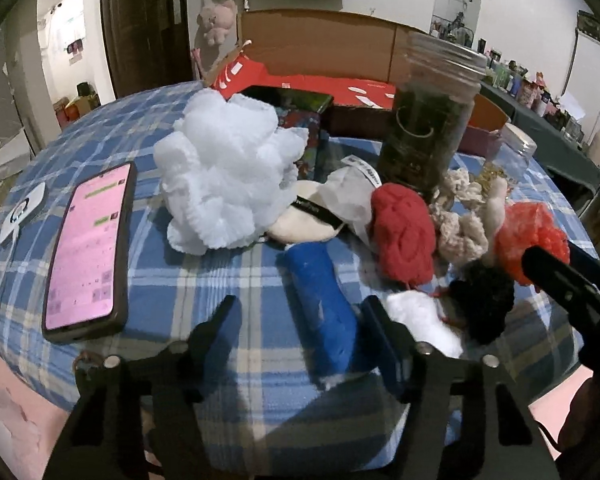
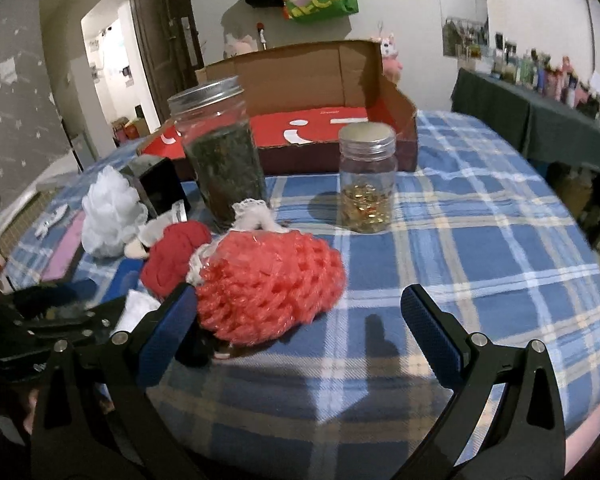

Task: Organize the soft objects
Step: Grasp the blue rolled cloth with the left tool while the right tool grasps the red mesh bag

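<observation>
On the plaid cloth [image 1: 100, 364], left gripper [image 1: 300, 328] has its jaws half-wide around a blue roll [image 1: 324, 312], pads not pressing it. Right gripper [image 2: 300, 316] stands wide and empty, its left finger beside a red mesh puff [image 2: 268, 284]; white puff [image 1: 224, 172] sits by a phone [image 1: 88, 256].

- The blue plaid cloth [image 2: 500, 240] lies bare to the right of the small jar [image 2: 367, 178]: wide free passage there.
- The tall jar [image 2: 220, 152] and open cardboard box [image 2: 320, 80] block the far side.
- A pile of soft things, the red yarn ball [image 1: 404, 236] and orange-red net puff [image 2: 268, 284] among them, crowds the middle.
- The phone [image 1: 90, 256] takes up the left edge; a bare strip runs between it and the blue roll [image 1: 324, 312].
</observation>
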Demonstrator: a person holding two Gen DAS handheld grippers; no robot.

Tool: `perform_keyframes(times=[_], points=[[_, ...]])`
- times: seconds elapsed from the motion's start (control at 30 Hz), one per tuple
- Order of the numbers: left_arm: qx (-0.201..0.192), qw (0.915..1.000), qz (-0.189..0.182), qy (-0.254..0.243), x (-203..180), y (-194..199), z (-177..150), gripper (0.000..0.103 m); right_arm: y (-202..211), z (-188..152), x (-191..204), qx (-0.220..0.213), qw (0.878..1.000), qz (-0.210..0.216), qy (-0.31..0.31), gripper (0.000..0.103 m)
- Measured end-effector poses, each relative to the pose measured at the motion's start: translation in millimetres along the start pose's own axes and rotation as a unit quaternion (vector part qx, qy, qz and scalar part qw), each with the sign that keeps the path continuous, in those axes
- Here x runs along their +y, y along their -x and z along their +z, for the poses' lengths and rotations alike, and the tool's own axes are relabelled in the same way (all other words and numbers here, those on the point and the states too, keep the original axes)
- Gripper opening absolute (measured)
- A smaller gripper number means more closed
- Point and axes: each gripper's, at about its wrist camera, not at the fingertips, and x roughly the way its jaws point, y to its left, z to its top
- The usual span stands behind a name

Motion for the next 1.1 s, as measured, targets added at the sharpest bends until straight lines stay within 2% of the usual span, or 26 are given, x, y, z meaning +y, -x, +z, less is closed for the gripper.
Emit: perform_keyframes(times=[0.07, 0.17, 0.2, 0.23, 0.3, 0.43, 0.53, 0.77, 1.1], points=[[-0.002, 1.0000, -0.006, -0.001, 0, 1, 0, 0.051, -8, 1, 0, 0.009, 1.000, 0.002, -0.003, 0.103], [-0.001, 0.9996, -0.027, 0.002, 3, 2, 1, 0.028, -12, 2, -4, 0.012, 1.000, 0.009, -0.019, 0.102], [-0.001, 0.9995, -0.031, 0.005, 5, 2, 1, 0.028, -12, 3, -6, 0.011, 1.000, 0.012, -0.024, 0.096], [-0.002, 0.9993, -0.037, 0.007, 7, 2, 2, 0.027, -12, 4, -7, 0.010, 0.999, 0.016, -0.028, 0.086], [-0.003, 0.9992, -0.040, 0.007, 9, 3, 2, 0.026, -10, 6, -8, 0.009, 0.999, 0.025, -0.031, 0.076], [-0.008, 0.9992, -0.040, 0.002, 8, 7, 0, 0.024, -7, 6, -5, 0.009, 1.000, 0.024, -0.017, 0.060], [-0.019, 0.9990, -0.039, -0.012, 5, 15, 0, 0.023, 2, 7, -4, 0.001, 1.000, 0.018, -0.010, 0.053], [-0.056, 0.9969, -0.041, -0.036, -2, 38, 7, 0.023, 18, 8, 3, -0.009, 1.000, 0.021, 0.003, 0.045], [-0.085, 0.9945, -0.035, -0.052, -6, 45, 22, 0.023, 37, 21, 23, -0.042, 0.998, 0.036, 0.034, 0.045]])
